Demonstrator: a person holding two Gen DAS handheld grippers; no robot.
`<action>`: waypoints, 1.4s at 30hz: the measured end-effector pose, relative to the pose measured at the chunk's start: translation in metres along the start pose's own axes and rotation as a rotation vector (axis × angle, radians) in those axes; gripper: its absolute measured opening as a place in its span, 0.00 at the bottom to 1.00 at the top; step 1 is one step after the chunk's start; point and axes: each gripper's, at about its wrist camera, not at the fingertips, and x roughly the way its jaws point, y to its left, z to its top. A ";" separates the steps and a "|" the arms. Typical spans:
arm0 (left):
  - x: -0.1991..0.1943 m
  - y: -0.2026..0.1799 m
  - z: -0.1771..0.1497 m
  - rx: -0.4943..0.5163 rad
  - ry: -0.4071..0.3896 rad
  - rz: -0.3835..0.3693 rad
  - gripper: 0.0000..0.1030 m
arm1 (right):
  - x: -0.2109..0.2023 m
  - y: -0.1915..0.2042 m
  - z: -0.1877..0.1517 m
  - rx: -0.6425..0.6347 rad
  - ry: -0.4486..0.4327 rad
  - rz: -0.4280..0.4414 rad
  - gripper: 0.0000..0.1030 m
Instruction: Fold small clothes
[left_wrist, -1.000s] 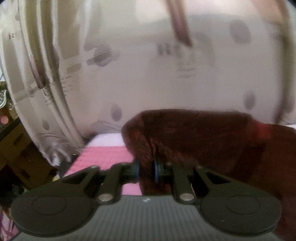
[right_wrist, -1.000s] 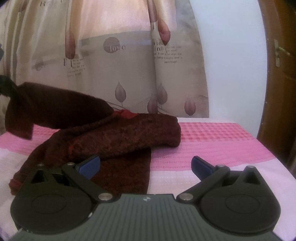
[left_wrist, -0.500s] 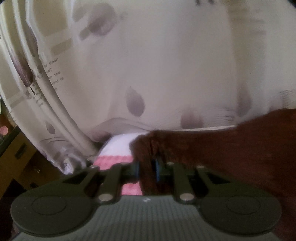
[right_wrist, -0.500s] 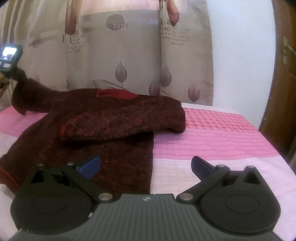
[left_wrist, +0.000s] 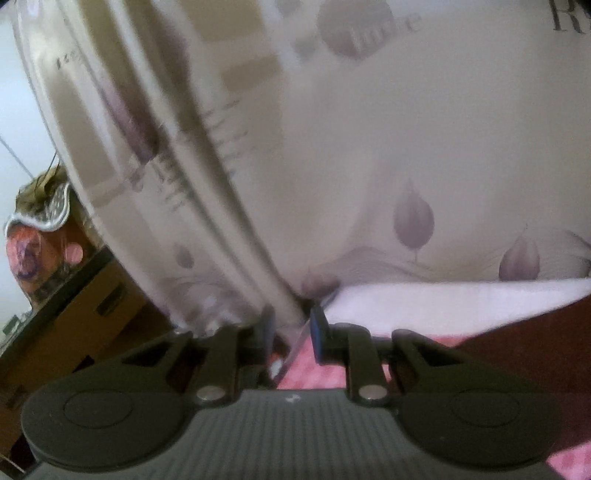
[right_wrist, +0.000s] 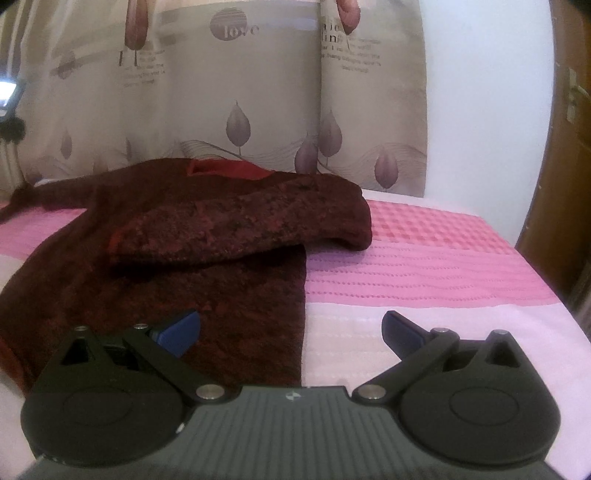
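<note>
Closest in the right wrist view, the right gripper hangs low over the bed with its jaws wide apart and nothing between them; one blue fingertip sits above the sweater's hem and the other over the bare bedcover, so the gripper straddles the garment's right edge, probably ready to take that edge for the next fold. Just beyond it the dark red sweater lies flat on the pink and white bedcover, body spread toward the camera, with the right sleeve already laid across the chest, which reads as the first fold done. The other sleeve stretches out flat to the left, toward the curtain, apparently pulled straight so it can be folded in cleanly. In the left wrist view the left gripper shows its jaws only a little apart and empty; a corner of the sweater lies at lower right, beside the gripper and not between the fingers, so the sleeve looks released there on purpose. Past the bed's far edge the leaf-printed curtain hangs, with a white wall and a wooden door to the right.
</note>
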 end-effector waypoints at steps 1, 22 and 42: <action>-0.001 0.004 -0.006 -0.010 0.009 -0.030 0.19 | 0.000 0.000 0.000 0.005 0.000 0.002 1.00; 0.037 0.031 -0.137 -1.019 0.370 -0.694 0.20 | -0.010 0.016 0.002 -0.059 -0.004 0.020 1.00; 0.063 0.052 -0.151 -1.231 0.272 -0.553 0.68 | 0.003 0.020 -0.001 -0.053 0.053 0.036 1.00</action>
